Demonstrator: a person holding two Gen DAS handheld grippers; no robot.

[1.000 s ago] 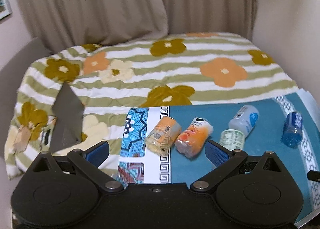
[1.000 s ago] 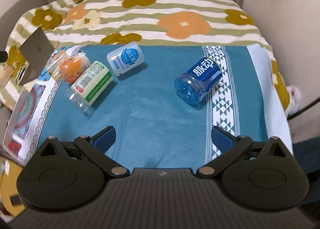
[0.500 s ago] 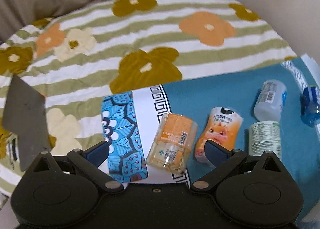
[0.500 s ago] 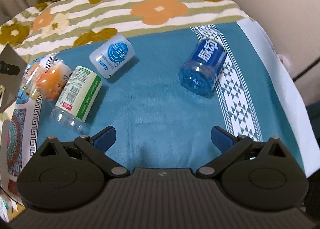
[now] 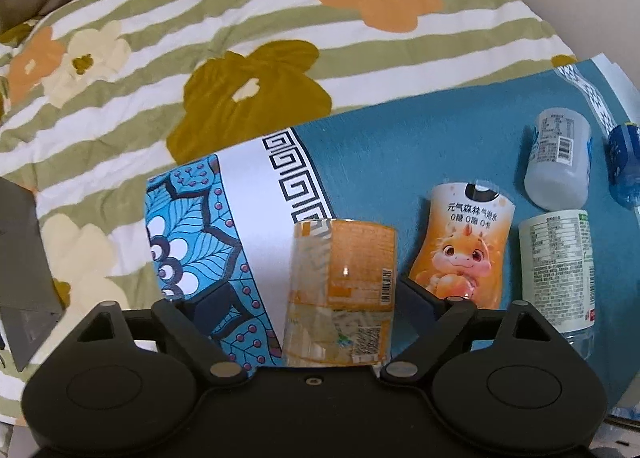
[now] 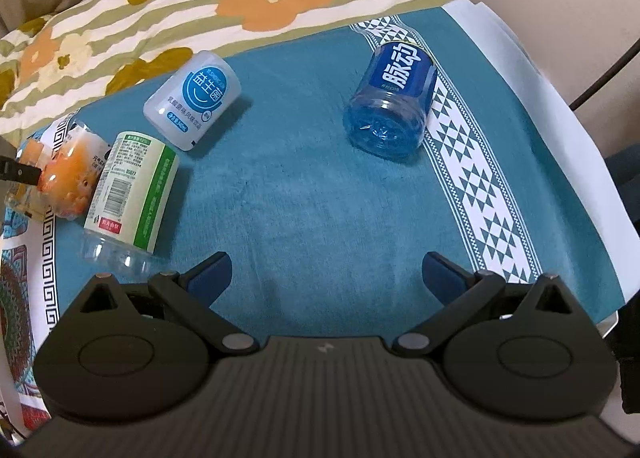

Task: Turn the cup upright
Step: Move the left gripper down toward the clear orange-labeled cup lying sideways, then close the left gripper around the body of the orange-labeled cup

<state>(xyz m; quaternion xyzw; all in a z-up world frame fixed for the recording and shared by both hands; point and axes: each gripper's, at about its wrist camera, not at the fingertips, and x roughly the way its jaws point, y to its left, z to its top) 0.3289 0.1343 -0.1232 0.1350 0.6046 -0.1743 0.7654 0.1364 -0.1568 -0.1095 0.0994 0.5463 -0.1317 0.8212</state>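
Several cut-bottle cups lie on their sides on a teal cloth. The clear orange-label cup lies between the fingers of my left gripper, which reach along both its sides; the jaws stand wide and I cannot see them pressing it. Beside it lie the orange dragon cup, the green-label cup and the white cup. My right gripper is open and empty above the cloth, with the blue cup ahead to its right and the white cup ahead to its left.
The cloth lies on a flower-striped bedspread. A grey flat object sits at the left. The cloth's patterned white border runs near the right edge of the bed.
My left gripper has moved forward and down, so the orange-label cup now lies between its fingers. My right gripper has moved closer to the cloth, still open.
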